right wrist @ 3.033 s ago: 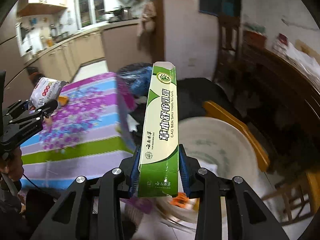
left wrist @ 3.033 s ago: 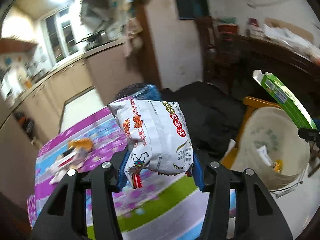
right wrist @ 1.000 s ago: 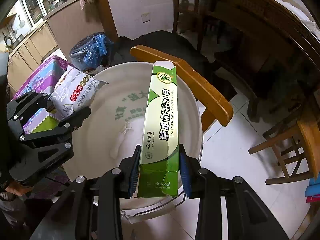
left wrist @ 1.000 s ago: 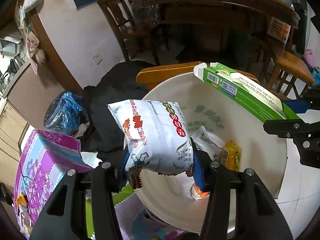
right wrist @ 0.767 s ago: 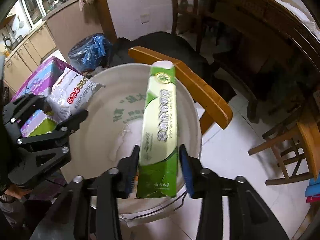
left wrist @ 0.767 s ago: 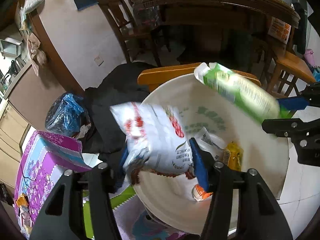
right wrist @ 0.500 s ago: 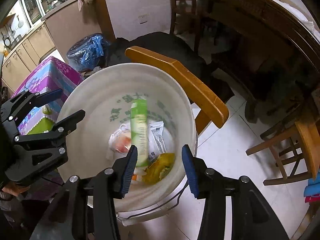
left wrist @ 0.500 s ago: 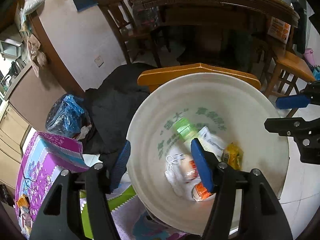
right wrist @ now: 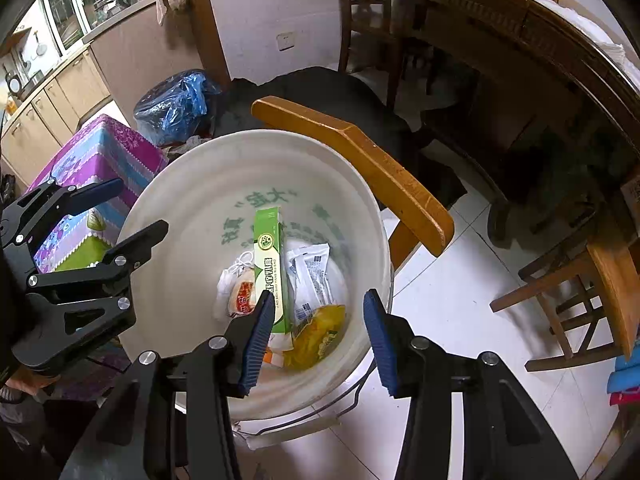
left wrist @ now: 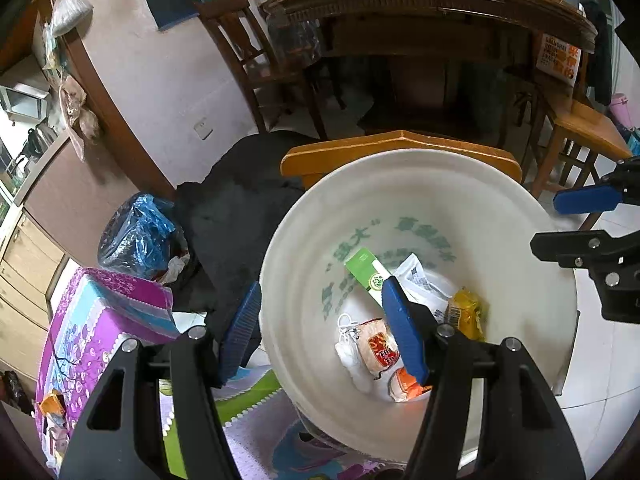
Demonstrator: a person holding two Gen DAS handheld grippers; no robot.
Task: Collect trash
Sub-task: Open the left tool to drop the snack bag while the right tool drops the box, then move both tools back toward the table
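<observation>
A white plastic bucket (left wrist: 520,240) (right wrist: 192,200) stands on the floor below both grippers. Inside it lie a green carton (left wrist: 362,268) (right wrist: 270,264), a white and red snack bag (left wrist: 376,350) (right wrist: 242,294), a white wrapper (right wrist: 312,276), a yellow wrapper (left wrist: 464,312) (right wrist: 320,336) and an orange piece (left wrist: 404,388). My left gripper (left wrist: 320,328) is open and empty over the bucket's left rim. My right gripper (right wrist: 318,336) is open and empty over the bucket's near right side. Each gripper shows in the other's view, the right one (left wrist: 580,224) and the left one (right wrist: 116,212).
A wooden chair back (left wrist: 396,152) (right wrist: 360,168) touches the bucket's far rim. A table with a purple flowered cloth (left wrist: 100,320) (right wrist: 92,156) is to the left, with small litter (left wrist: 52,404) on it. A blue plastic bag (left wrist: 136,236) and black cloth (left wrist: 240,200) lie behind. A dark wooden table (left wrist: 440,8) stands beyond.
Both grippers opened over the bucket. The snack bag and the green carton dropped in and now lie at its bottom.
</observation>
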